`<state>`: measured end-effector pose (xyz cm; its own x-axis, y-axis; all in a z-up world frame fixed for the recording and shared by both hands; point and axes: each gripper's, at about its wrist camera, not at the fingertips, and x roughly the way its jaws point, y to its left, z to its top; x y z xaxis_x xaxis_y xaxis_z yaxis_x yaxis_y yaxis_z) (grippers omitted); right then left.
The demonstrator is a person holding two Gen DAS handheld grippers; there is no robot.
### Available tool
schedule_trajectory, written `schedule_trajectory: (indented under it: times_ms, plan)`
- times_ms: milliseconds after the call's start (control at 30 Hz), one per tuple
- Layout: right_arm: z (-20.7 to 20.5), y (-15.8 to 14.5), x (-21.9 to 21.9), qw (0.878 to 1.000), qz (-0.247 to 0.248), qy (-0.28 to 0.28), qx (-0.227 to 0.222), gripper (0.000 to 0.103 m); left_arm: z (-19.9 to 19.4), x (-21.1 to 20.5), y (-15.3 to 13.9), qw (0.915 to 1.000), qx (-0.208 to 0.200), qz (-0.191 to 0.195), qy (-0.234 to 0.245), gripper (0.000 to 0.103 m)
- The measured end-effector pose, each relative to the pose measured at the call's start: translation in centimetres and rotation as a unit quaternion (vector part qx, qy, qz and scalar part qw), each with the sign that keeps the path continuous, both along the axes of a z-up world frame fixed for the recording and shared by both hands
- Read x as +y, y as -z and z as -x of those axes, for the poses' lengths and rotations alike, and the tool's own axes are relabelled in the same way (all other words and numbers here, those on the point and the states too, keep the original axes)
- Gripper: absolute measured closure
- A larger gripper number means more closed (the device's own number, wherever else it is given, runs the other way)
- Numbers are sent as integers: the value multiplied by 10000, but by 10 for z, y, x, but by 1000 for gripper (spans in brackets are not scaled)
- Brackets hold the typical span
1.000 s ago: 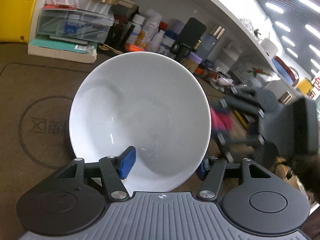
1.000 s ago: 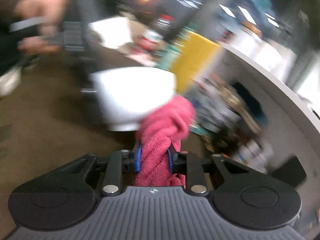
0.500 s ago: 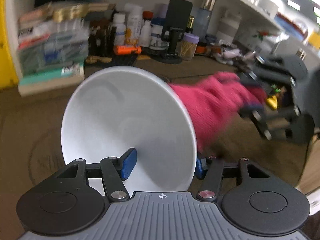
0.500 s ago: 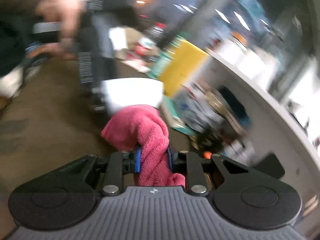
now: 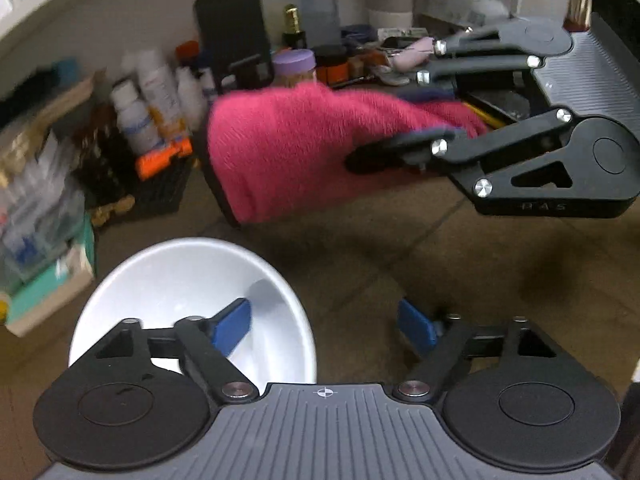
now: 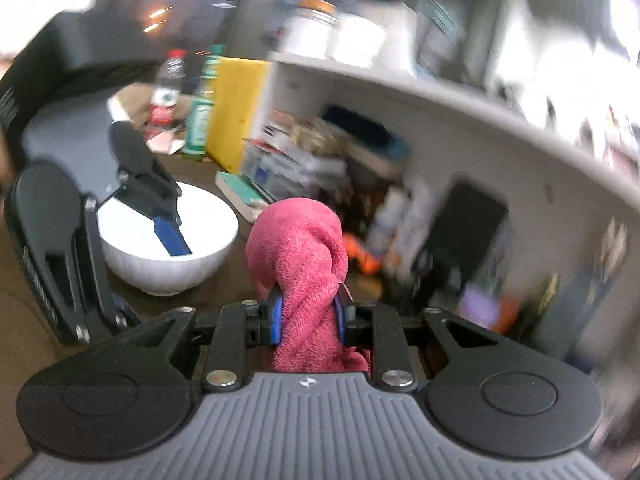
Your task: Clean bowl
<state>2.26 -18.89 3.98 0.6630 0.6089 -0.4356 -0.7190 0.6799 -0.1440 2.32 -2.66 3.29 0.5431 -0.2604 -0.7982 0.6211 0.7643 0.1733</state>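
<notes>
Through the left wrist camera, the white bowl (image 5: 188,300) sits upright on the brown mat (image 5: 460,264), low and left in the frame. The left gripper (image 5: 324,326) has its jaws spread wide: one blue pad (image 5: 232,326) hangs over the bowl's hollow, the other is outside the rim above bare mat, and neither clearly presses the bowl. Beyond the bowl, the right gripper (image 5: 436,114) reaches in from the right, clamped on a pink cloth (image 5: 296,148) that hangs in the air, apart from the bowl. Behind it stand bottles (image 5: 148,108), a purple-lidded jar (image 5: 295,66) and a dark phone (image 5: 234,46) on a stand against the back of the shelf. From the right wrist camera, the pink cloth (image 6: 302,268) bulges up between the right gripper's (image 6: 307,316) narrow-set fingers, pinched tight by the blue pads. To its left the bowl (image 6: 168,256) rests on the mat, with the left gripper (image 6: 160,224) over it and one blue pad dipping inside the rim. A yellow panel (image 6: 236,108) and a green bottle (image 6: 200,120) stand farther back; the shelf clutter on the right is too blurred to tell.
</notes>
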Motion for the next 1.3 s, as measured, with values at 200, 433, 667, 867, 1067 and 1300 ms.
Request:
schedule_trajectory:
  times_ms: [200,433,667,867,1067,1300]
  plan:
    - [-6,35,2,9943,-185,570,885,77,21,-10,-13,9983,-514,-236,-101,13]
    - [-10,37,7,9921,-181,677,1042,73,50,-10,-52,9923,-1173,-372,-157,5]
    - [0,36,5,9923,-135,761,967,73,61,60,-97,9772,-1733,-602,-1069,0]
    - [1,36,5,9921,-143,786,964,72,28,132,-73,9556,-1677,-699,-2318,0]
    - [0,37,5,9920,-154,778,986,70,-11,182,-36,9172,-1521,-126,-3680,0]
    - [1,36,4,9919,-193,792,969,70,-20,144,-2,9378,-1133,-365,-3260,7]
